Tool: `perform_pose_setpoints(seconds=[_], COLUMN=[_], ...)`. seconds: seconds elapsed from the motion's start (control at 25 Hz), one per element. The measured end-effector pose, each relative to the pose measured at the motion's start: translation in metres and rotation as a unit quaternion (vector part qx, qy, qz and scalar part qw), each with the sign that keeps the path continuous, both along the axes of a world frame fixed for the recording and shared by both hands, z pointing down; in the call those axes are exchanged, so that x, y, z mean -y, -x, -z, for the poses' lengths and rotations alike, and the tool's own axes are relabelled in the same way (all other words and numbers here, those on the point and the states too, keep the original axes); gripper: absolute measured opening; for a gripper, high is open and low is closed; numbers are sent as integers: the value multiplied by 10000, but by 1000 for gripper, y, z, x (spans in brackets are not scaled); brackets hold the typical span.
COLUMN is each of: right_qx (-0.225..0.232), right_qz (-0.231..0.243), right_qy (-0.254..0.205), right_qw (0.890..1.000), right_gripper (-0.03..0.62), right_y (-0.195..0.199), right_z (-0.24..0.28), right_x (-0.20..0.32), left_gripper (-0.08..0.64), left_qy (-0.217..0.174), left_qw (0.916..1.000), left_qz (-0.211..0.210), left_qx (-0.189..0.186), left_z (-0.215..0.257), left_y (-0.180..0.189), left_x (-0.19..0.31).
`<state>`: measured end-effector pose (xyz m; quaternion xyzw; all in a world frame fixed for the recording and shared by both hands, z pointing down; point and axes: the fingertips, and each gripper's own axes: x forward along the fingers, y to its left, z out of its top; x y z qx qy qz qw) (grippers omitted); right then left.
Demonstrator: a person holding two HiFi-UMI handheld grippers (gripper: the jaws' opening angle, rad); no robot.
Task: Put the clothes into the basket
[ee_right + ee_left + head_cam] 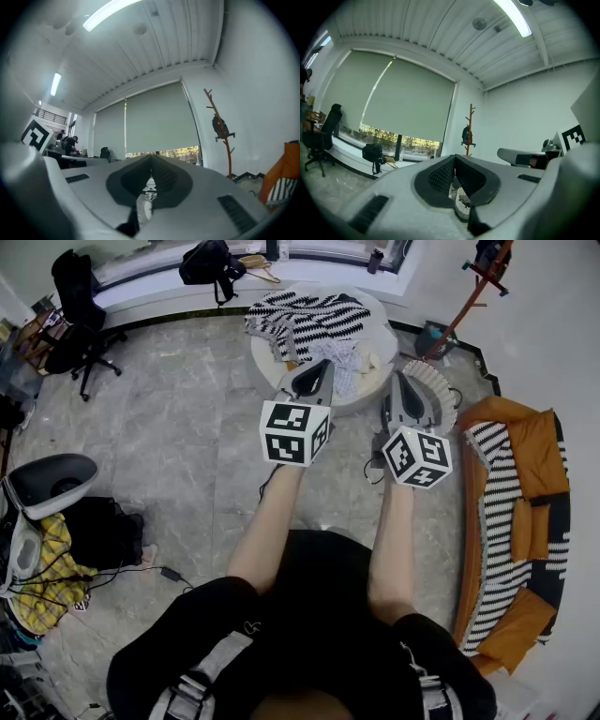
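A black-and-white zigzag garment [309, 320] lies spread on a round white table [375, 381], with a small pale patterned cloth [345, 364] at the table's near side. A white ribbed basket [437, 390] stands just right of the table. My left gripper [317, 369] is held level above the table's near edge, jaws shut and empty. Beside the basket's left rim, my right gripper [402, 388] is also shut with nothing in it. In the left gripper view the left gripper [454, 160] has its pads together; the right gripper [151, 161] does too in the right gripper view.
An orange and striped sofa [520, 512] runs along the right. A coat stand [478, 277] and a grey bin [435, 337] are at the back right. An office chair [80, 324] stands at the back left, a black bag [211, 261] on the window ledge, yellow plaid cloth [42, 568] on the floor at left.
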<state>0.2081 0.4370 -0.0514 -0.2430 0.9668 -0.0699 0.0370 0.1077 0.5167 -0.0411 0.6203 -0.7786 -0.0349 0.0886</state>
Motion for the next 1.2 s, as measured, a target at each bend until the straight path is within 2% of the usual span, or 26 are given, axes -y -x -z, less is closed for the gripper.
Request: perform_pose_setpoints(seconds=[0.28, 0.4, 0.76, 0.92, 1.04, 1.2], right_qx=[53, -120, -46, 8, 117, 104], right_qz=[-359, -431, -301, 18, 125, 164], right_qy=[119, -116, -296, -466, -385, -207], right_qw=[9993, 9989, 9991, 9989, 9991, 9996], right_gripper=[12, 12, 12, 12, 12, 12], right_y=[-18, -17, -3, 18, 29, 48], right_z=[-1, 5, 14, 12, -1, -21], right_x=[29, 31, 52, 62, 75, 117], left_gripper=[9, 9, 9, 9, 9, 9], left_qy=[-32, -107, -242, -163, -73, -64], left_qw=[9999, 9998, 9996, 9993, 9986, 9984], left_qz=[89, 136, 145, 312, 522, 545], left_qx=[-121, -141, -46, -93, 3, 98], left_z=[-3, 3, 12, -2, -11, -15], left_y=[15, 23, 36, 58, 76, 96], left_x=[7, 6, 29, 39, 51, 93])
